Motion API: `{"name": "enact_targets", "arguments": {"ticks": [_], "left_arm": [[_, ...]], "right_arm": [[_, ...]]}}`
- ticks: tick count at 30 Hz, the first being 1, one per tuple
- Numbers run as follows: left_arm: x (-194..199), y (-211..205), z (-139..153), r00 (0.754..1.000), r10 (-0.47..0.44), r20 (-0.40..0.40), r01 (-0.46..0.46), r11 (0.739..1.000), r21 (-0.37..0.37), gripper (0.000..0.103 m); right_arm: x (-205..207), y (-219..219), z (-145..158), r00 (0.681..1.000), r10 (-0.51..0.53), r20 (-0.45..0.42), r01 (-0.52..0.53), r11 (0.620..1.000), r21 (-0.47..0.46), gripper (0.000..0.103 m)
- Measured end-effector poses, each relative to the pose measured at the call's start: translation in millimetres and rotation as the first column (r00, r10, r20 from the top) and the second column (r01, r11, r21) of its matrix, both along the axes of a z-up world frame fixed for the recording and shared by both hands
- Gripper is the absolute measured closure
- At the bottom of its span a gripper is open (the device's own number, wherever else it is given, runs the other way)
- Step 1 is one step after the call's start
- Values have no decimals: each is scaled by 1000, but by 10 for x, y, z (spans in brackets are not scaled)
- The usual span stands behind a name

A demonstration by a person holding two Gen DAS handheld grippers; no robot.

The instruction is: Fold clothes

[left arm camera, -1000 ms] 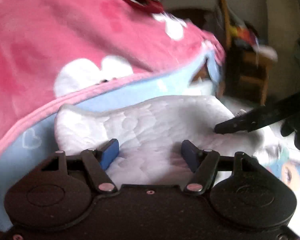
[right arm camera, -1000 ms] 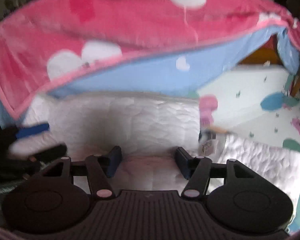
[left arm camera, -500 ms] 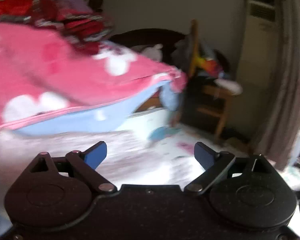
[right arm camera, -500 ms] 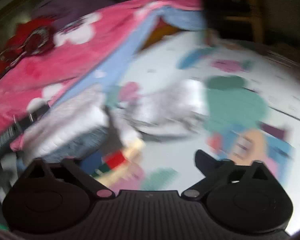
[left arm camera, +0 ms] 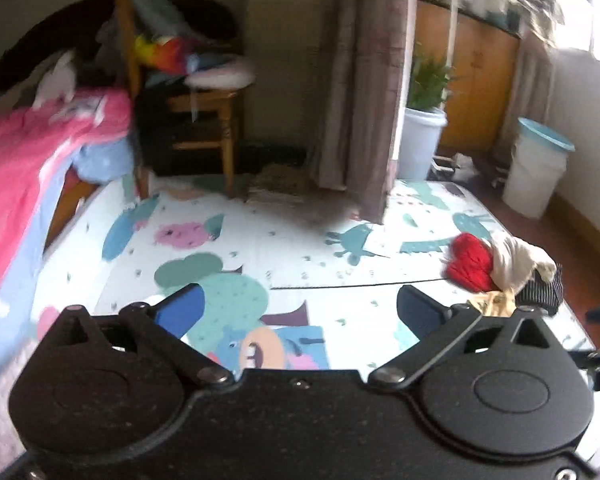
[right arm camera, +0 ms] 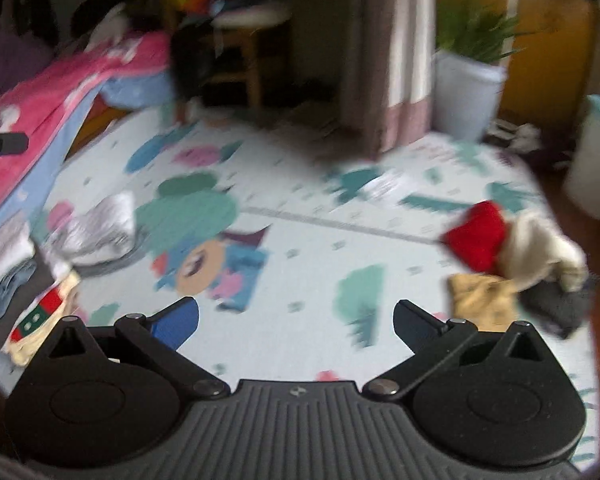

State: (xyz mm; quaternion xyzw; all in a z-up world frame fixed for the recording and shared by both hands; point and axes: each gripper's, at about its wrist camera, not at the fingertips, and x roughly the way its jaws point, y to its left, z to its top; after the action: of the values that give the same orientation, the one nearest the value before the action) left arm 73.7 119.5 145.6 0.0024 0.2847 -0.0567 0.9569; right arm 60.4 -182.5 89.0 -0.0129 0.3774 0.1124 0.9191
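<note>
Clothes waiting to be folded lie in a loose heap [right arm camera: 516, 264] at the right side of the play mat [right arm camera: 300, 240] — a red piece [right arm camera: 476, 236], a cream one, a mustard one and something dark, all touching. A second ago both your grippers sat low over a white quilted garment beside the pink blanket [right arm camera: 40, 120]; now you have let it go and swung both toward the room. Your left gripper [left arm camera: 298, 310] is spreading its jaws to full width with only mat between them. Your right gripper [right arm camera: 296, 316] stands wide apart too, empty. That garment looks finished: a white folded piece [right arm camera: 100, 224] rests near the stack at the left edge [right arm camera: 8, 264]. The heap seems your next source, so one fold is done and several remain.
</note>
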Motion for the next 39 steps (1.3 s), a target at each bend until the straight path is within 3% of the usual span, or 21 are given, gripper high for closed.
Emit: {"name": "enact_targets", "arguments": {"ticks": [5,10,15,20,26,30,33,39], "left_arm": [[-175,-772,137,1000,-3,26,1,998,62,0],[-285,-1161,-228,996,-32,-85,35,999,34,0],[-455,-1407,-676,980,-52,-193,64,996,59,0],[-620,-1477,-987,961,-38,-275,49,998,34,0],[-660,-1408,-1102,951,-3,-308,-1,1000,-14,0],[-724,-1459,-1192,942,2,-337,9,999,33,0],[-782,-1467,-1280,930,2,-366,4,1000,16,0],[-842,-1459,-1328,934,23,-356,-12,999,32,0]], "right_arm": [[-240,-587,115,993,-118,7,117,992,50,0],[-337,-761,135,983,-184,-12,184,976,114,0],[-394,-780,-60,980,-184,-69,192,973,130,0],[-460,-701,-292,980,-165,-115,176,980,92,0],[-501,-606,-514,968,-176,-177,188,981,54,0],[-537,-505,-589,966,-167,-197,181,982,59,0],[-559,-411,-656,965,-143,-221,160,985,62,0],[-616,-276,-757,961,-123,-246,138,990,44,0]]}}
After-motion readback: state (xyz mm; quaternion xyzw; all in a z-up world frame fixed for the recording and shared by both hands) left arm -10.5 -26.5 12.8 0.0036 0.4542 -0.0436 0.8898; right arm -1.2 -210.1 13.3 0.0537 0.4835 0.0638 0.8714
